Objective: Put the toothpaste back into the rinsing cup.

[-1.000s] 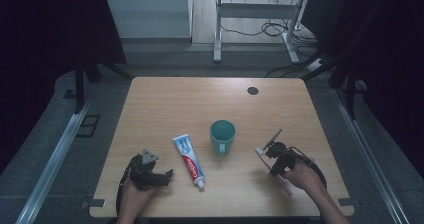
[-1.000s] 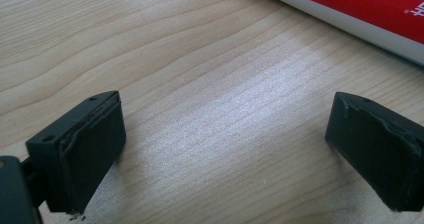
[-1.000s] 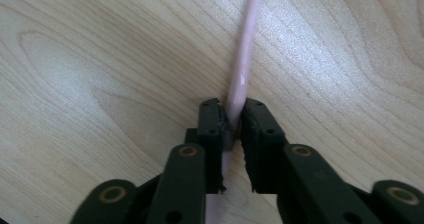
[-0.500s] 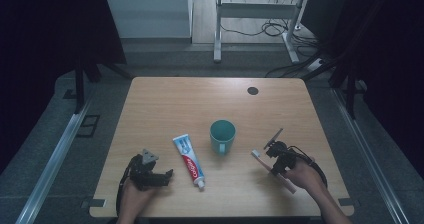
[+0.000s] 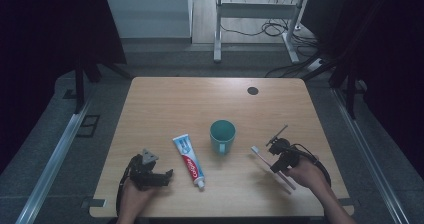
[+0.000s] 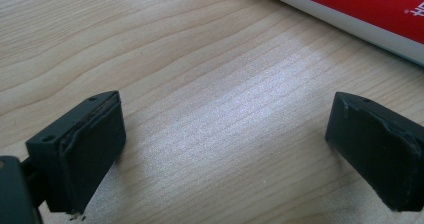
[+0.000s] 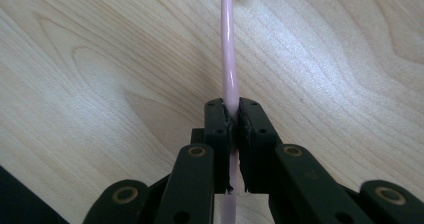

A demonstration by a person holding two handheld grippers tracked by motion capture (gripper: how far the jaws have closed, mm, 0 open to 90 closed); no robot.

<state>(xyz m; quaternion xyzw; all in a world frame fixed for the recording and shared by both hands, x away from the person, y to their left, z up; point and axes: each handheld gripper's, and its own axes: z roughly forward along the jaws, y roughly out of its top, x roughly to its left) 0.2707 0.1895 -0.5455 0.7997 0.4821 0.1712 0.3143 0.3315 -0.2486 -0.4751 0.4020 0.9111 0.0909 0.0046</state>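
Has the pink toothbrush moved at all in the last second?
Yes. The pink toothbrush, clamped in the right gripper, has shifted a little leftward: its head now lies closer to the teal mug on the wooden table.

Dim lab: bare wooden table, floor cables, metal frame legs.
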